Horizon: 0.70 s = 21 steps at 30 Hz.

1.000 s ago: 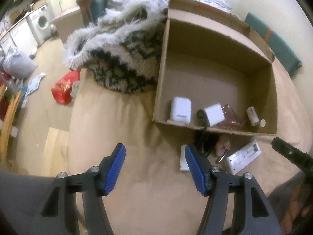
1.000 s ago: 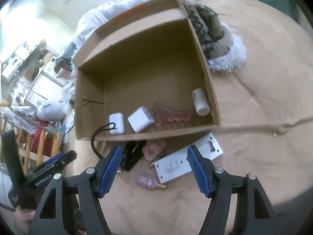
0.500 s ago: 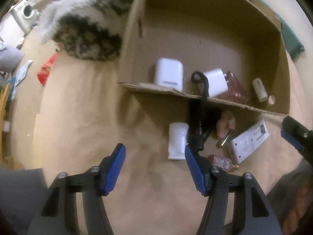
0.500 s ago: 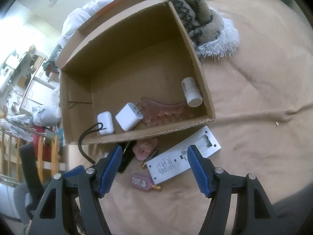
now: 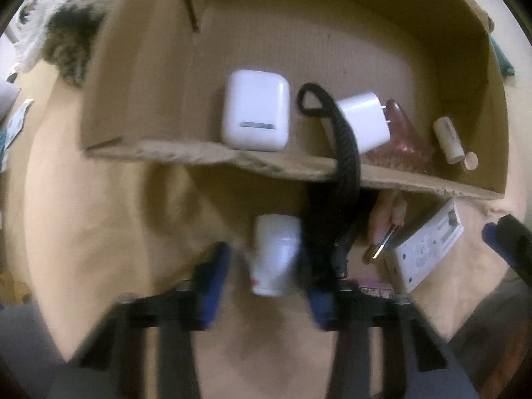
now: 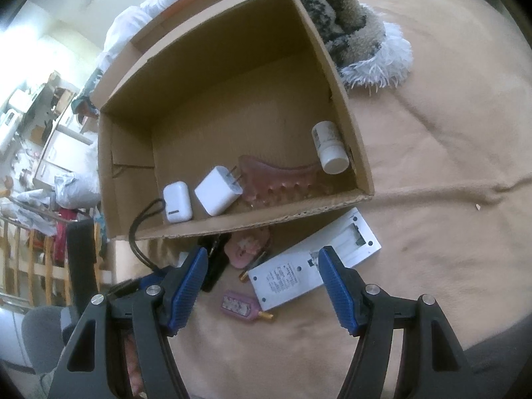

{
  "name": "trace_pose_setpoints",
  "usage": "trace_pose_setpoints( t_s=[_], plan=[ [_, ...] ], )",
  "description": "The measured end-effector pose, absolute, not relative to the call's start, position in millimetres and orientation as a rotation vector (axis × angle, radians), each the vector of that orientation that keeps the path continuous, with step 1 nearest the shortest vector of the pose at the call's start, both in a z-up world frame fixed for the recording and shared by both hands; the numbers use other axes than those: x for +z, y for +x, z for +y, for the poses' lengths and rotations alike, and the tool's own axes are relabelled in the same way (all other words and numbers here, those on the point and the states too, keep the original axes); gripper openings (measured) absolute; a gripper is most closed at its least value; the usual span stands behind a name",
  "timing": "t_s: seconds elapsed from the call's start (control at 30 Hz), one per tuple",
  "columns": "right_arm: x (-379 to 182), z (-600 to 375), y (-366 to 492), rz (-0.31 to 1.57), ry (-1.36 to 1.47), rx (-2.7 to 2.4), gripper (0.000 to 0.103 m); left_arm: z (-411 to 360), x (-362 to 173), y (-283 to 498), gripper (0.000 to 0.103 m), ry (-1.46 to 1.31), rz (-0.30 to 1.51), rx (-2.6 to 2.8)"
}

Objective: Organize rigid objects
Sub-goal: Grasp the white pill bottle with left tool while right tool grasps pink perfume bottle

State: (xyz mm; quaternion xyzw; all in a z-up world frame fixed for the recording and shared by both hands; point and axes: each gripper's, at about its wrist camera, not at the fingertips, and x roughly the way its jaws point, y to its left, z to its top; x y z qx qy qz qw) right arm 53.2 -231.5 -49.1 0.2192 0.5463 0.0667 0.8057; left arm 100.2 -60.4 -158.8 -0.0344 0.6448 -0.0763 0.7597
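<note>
**Cardboard box on a tan blanket, both hand-held grippers low before its front wall**

Cardboard box [image 6: 232, 106] lies open on the tan blanket [image 6: 432, 133]. Inside, from left to right, sit a white earbud case [image 6: 177, 201], a white charger plug [image 6: 218, 195], a pink comb-like piece [image 6: 279, 179] and a small white bottle [image 6: 329, 148].

Outside the front wall, the left hand-held gripper [image 5: 262, 287] is blurred, its blue fingers apart on either side of a small white jar [image 5: 276, 254] without touching it. A black corded item [image 5: 335, 199] hangs over the wall just beside the jar.

The right hand-held gripper [image 6: 262, 286] hovers level, fingers wide apart, above a white flat device [image 6: 312, 262] and a pink key tag [image 6: 239, 304].
</note>
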Motion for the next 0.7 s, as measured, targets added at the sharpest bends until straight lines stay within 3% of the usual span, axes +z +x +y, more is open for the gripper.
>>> trace_pose_setpoints(
  t_s=[0.33,0.7],
  plan=[
    [-55,-230,55,1.198,0.461,0.161,0.073,-36,-124,85,0.025,-0.200,1.298,-0.160],
    [-102,-197,41,1.471,0.562,0.217,0.073,-22,-83,65,0.025,-0.139,1.257,-0.152]
  ],
)
